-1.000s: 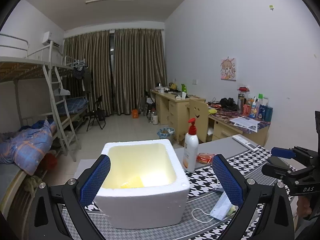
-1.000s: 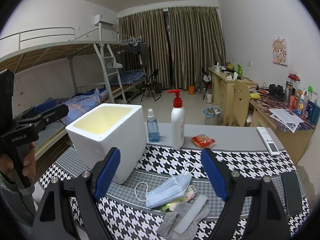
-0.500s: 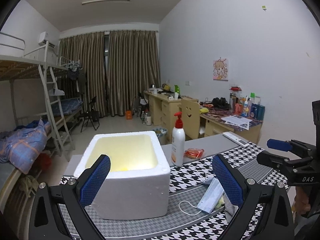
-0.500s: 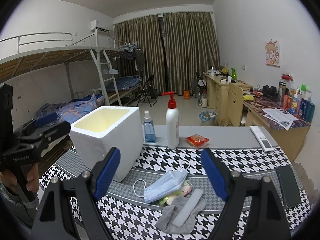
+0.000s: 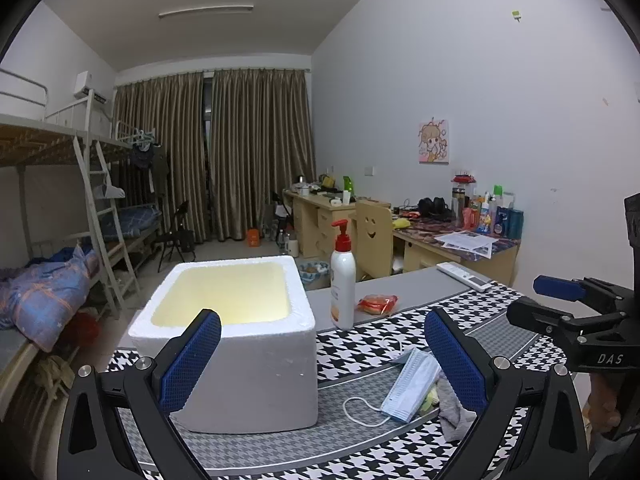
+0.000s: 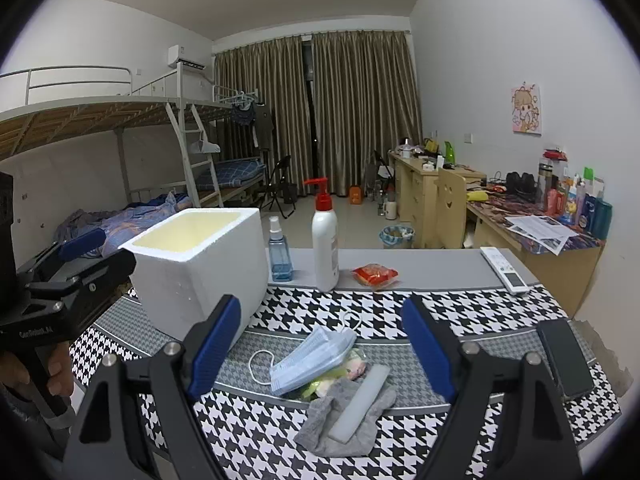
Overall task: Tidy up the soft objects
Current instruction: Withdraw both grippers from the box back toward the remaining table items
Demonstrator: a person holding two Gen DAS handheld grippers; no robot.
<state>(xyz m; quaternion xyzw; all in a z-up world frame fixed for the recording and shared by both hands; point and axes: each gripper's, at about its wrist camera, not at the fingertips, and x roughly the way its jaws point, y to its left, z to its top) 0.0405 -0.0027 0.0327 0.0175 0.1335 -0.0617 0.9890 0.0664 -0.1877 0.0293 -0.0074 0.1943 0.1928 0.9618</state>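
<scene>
A white foam box (image 5: 240,344) (image 6: 200,268) with a yellowish inside stands open on the houndstooth table cloth (image 6: 460,312). Right of it lies a small heap: a blue face mask (image 5: 412,384) (image 6: 312,360), a grey sock (image 6: 348,420) (image 5: 452,404) with a pale flat strip (image 6: 360,404) on it, and a yellow-green soft item (image 6: 344,372) underneath. My left gripper (image 5: 320,348) is open, back from the box's near wall with nothing between its fingers. My right gripper (image 6: 320,340) is open too, hovering over the near side of the heap, touching nothing.
A red-pump lotion bottle (image 6: 325,240), a blue spray bottle (image 6: 279,256), a red snack packet (image 6: 375,274), a remote (image 6: 504,270) and a black phone (image 6: 564,356) sit on the table. Bunk beds are at left, desks at right.
Both grippers have drawn back a little and sunk. In the left view the box has shrunk and the mask heap has come into sight. Both sets of jaws stay equally wide.
</scene>
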